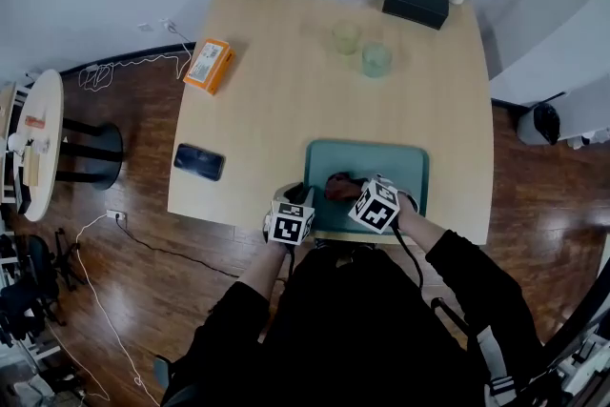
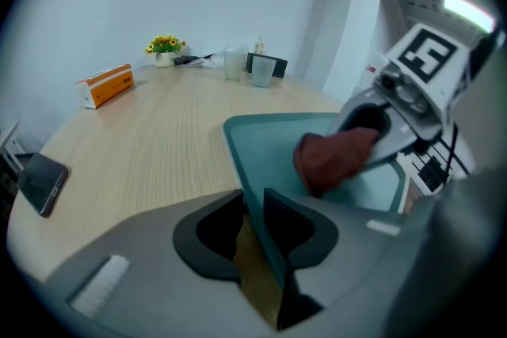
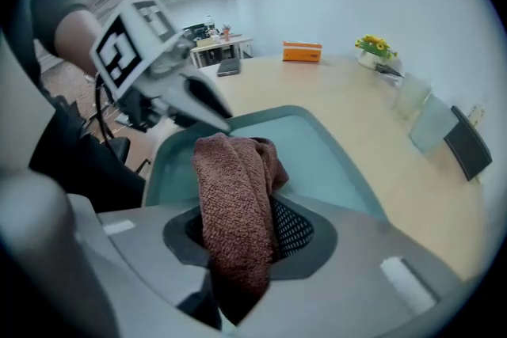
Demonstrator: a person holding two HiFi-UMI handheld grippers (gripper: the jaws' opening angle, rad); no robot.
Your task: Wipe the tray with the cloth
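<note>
Rust-brown terry cloth [image 3: 231, 194], nubbly, bunched into a thick fold, is pinched between the jaws of my right claw [image 3: 238, 222], low centre of the right gripper view. My left claw [image 2: 255, 210] is nipped on the near-left rim of the tray [image 2: 269, 146]: teal, smooth plastic, shallow, rounded corners, at the table's near edge. Wiping step in hand, I judge. The next move calls for pressing the cloth flat and sweeping the tray floor while my left holds firm. Beyond: pale wood-grain table [image 1: 286, 91], a clear glass [image 1: 376, 58] near the head view's top.
</note>
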